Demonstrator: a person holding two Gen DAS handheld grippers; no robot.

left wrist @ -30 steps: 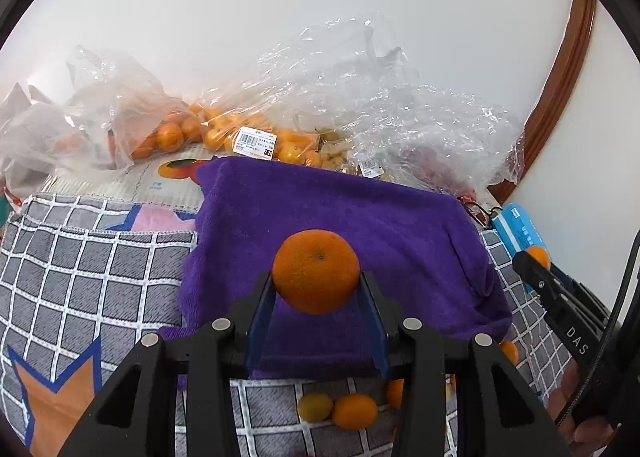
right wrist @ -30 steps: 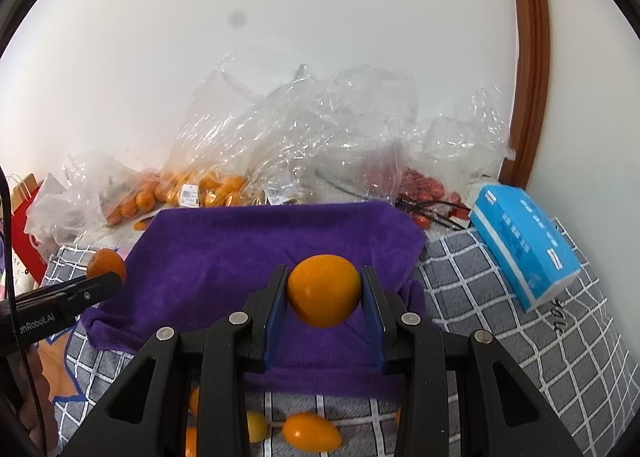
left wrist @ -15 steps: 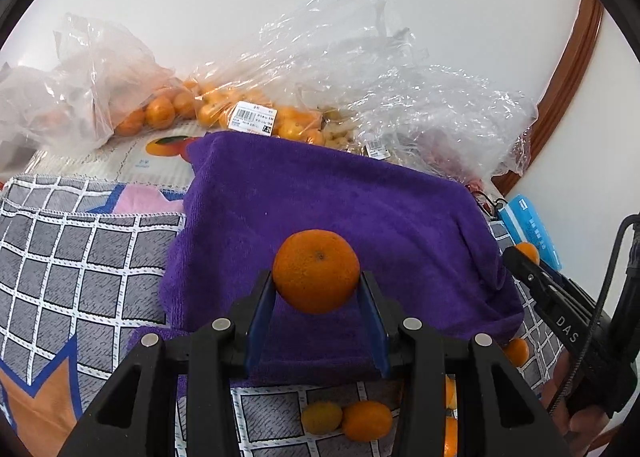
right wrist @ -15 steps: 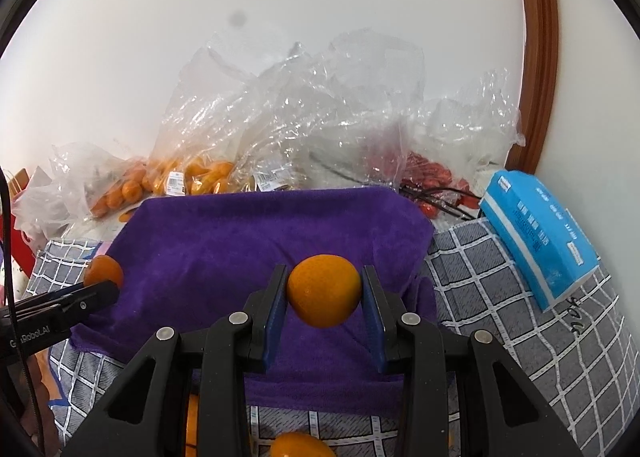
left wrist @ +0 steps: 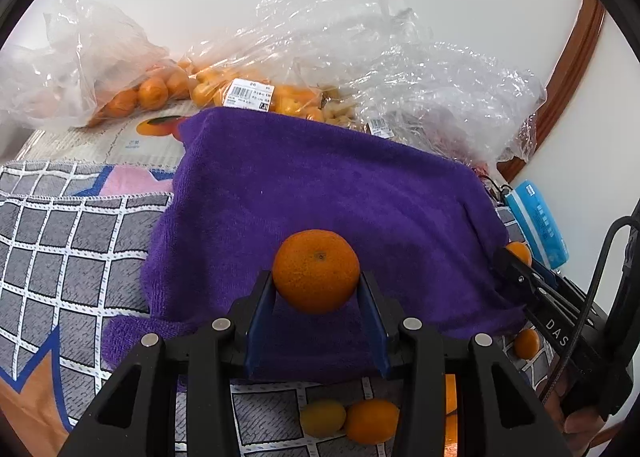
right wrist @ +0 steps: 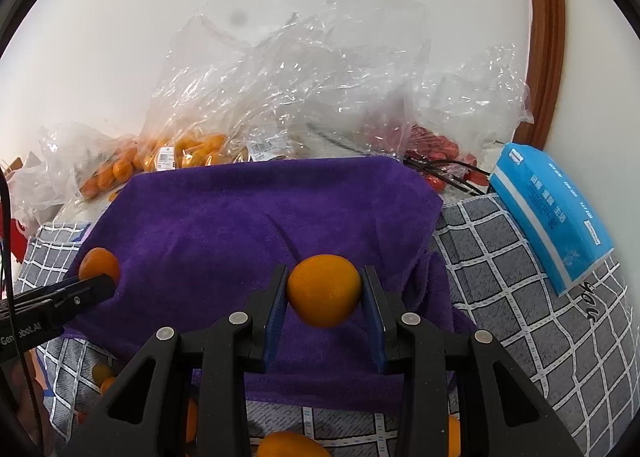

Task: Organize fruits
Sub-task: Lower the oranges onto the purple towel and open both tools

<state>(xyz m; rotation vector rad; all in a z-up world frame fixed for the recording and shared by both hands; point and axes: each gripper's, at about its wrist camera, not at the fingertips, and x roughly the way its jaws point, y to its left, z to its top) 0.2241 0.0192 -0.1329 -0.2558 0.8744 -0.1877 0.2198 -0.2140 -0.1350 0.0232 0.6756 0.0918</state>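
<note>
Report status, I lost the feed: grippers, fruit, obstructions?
Left gripper shut on orange. Right gripper shut on tangerine. Both above purple towel; nothing between.

A: What lies where on the checked cloth (right wrist: 516,269)?

B: The towel (right wrist: 260,225) is spread at its centre. Bags of oranges (right wrist: 176,153) sit behind it at eleven o'clock, a bag of red fruit (right wrist: 436,145) at one, against the wall.

A: And to the right?

B: A tissue pack (right wrist: 552,209) at two o'clock, beside the towel. Loose oranges (left wrist: 370,421) lie before the towel's near edge at six.
</note>
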